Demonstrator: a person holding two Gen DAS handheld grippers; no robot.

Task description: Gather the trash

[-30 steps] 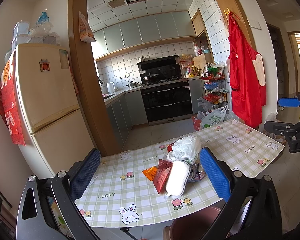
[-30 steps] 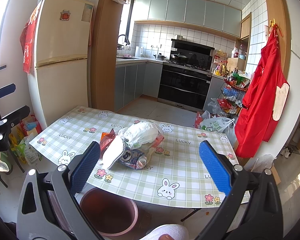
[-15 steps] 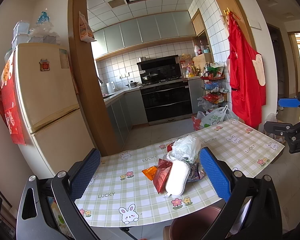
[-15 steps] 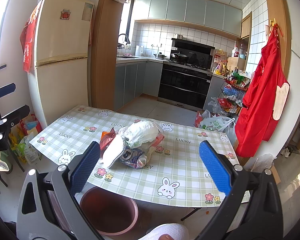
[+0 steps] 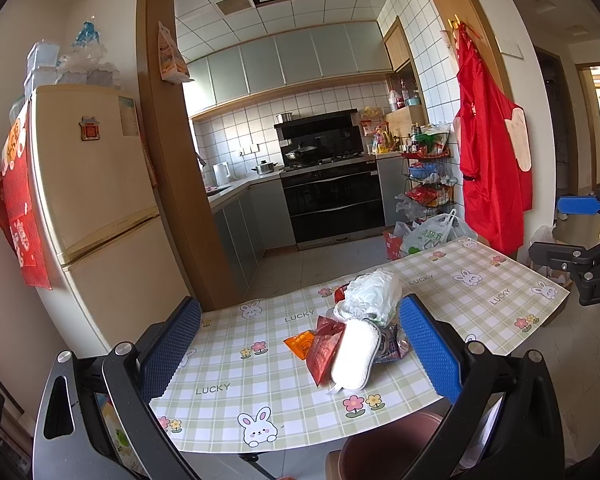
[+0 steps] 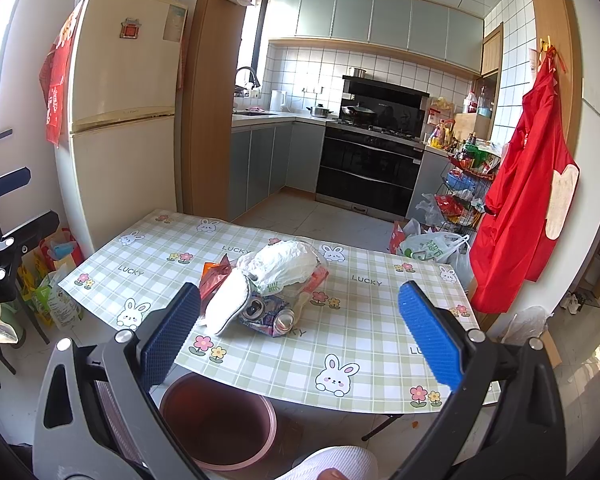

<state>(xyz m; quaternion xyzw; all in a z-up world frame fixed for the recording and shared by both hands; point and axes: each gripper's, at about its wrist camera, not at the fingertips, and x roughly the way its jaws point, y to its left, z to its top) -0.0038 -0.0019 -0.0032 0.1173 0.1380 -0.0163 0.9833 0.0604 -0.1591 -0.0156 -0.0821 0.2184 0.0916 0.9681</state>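
I see the trash pile mid-table: white bag, sponge, red wrapper, orange packet. The cloth reads "LUCKY". Only my right view shows the crushed cans and the whole bin under the near edge. Left hand-held gripper and right hand-held gripper both hang spread wide, holding nothing.

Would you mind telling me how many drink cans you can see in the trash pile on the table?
2. Both crushed cans lie side by side at the pile's near edge, ends toward the right camera: one against the white sponge, the other just right of it. More may hide under the plastic bag.
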